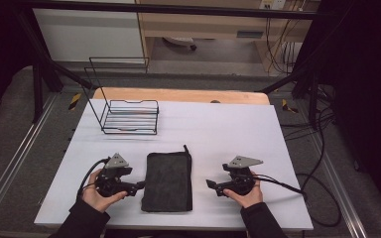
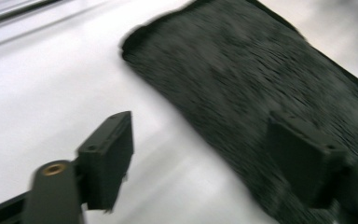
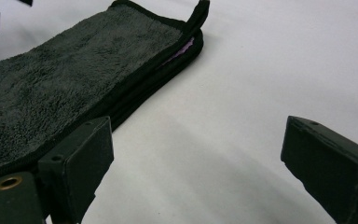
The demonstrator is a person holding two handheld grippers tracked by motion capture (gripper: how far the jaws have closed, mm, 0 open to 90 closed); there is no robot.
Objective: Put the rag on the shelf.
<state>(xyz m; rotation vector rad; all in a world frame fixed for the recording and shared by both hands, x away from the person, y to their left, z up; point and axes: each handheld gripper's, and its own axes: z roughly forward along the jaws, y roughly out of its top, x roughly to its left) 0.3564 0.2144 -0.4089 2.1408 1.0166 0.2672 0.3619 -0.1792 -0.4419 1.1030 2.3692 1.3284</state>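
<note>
White tabletop (image 1: 238, 129), wire rack (image 1: 129, 116) at the back; your folded dark towel (image 1: 167, 181) lies flat between left gripper (image 1: 138, 186) and right gripper (image 1: 209, 184), both spread wide, empty (approach stage, I'd say); next, pinch an edge.

A dark grey folded cloth (image 1: 167, 181) with a black trimmed edge and a small loop at its far corner lies flat on the white table top (image 1: 228, 129), between the left gripper (image 1: 140, 185) and the right gripper (image 1: 209, 183) and just beside each. A black wire rack (image 1: 126, 106) stands on the same surface well beyond the left gripper, near the far edge. Black cables (image 1: 322, 198) lie on the grey floor to the outer side of the right gripper, off the table.
</note>
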